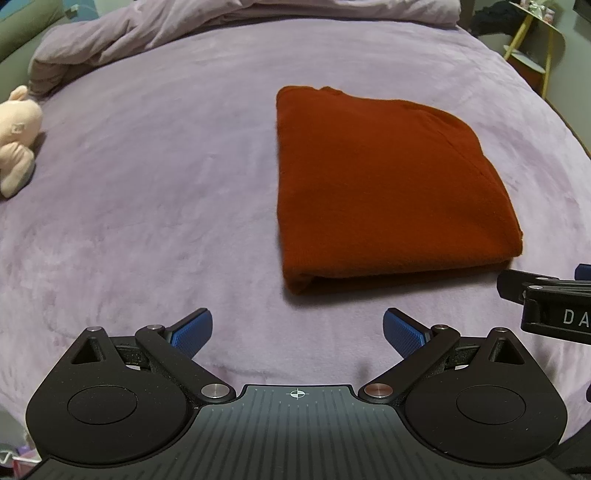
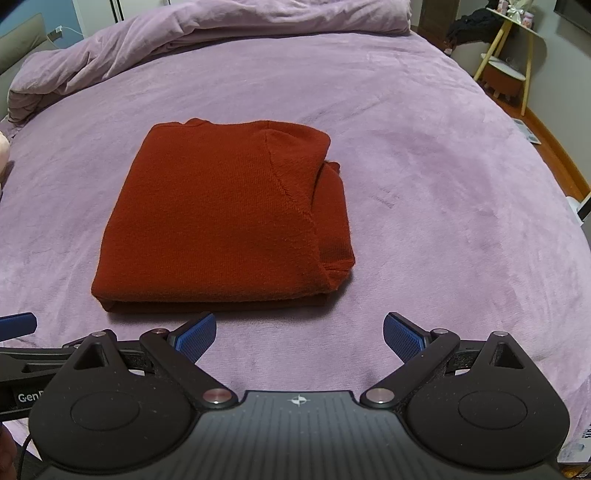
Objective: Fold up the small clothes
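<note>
Left wrist view: the left claw (image 1: 297, 334) stands wide apart, holding nothing, hovering over bare bed (image 1: 147, 184) near its near edge.
Garment there: the red sweater (image 1: 384, 192) lies folded into a compact block, ahead and to the right of the claw, apart from it.
Other claw: the right claw (image 1: 546, 295) pokes in at the right edge, just beside the sweater's near right corner (not touching, as far as it shows).
Bystanders: a pale plush toy (image 1: 16, 136) at the bed's left edge, a rumpled duvet (image 1: 147, 33) along the far edge.

Right wrist view: the right claw (image 2: 299, 334) is also wide and empty, just short of the sweater (image 2: 221, 218)'s near edge.
Fold quality: layers stacked, a seam running across the top; a lower layer juts out on the right side.
Progress: the fold looks essentially done; perhaps only tidying that right side remains.
Hidden: the sleeves and collar are tucked out of sight; whether more clothes wait cannot be told.
</note>
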`<state>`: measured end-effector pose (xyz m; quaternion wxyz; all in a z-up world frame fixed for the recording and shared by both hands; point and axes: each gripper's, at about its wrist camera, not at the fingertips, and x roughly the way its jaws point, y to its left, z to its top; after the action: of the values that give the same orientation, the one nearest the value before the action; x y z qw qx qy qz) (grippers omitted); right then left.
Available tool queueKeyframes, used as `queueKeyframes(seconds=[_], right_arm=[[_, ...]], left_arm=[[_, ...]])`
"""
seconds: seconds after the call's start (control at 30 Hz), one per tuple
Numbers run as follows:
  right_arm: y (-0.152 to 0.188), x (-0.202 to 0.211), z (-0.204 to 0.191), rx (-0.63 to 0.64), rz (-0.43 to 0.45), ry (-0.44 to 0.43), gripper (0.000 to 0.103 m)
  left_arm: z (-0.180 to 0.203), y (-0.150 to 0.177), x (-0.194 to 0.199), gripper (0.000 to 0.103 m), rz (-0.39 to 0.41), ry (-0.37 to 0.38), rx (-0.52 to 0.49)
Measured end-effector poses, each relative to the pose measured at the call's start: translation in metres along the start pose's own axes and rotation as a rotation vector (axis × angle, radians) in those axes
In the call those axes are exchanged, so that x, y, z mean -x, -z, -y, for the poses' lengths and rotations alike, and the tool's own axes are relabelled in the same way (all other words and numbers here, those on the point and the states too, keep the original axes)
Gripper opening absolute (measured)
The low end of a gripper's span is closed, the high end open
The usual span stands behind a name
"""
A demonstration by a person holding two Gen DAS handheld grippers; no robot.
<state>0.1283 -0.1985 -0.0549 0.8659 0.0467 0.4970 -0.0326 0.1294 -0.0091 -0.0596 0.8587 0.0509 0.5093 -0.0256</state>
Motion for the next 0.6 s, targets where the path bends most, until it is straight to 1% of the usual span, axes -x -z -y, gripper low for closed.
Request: queueKeyframes(seconds=[0.43, 0.6], right_arm=[[0.0007, 0.0003, 0.0003, 0.001, 0.0, 0.0, 0.097], [0.001, 0.0004, 0.0004, 0.001, 0.0, -0.001, 0.097]], left_arm=[[-0.0008, -0.0007, -0.0006, 0.101, -0.003, 0.006, 0.002], [0.0032, 0.0026, 0.0032, 0.101, 0.03, -0.008, -0.013]])
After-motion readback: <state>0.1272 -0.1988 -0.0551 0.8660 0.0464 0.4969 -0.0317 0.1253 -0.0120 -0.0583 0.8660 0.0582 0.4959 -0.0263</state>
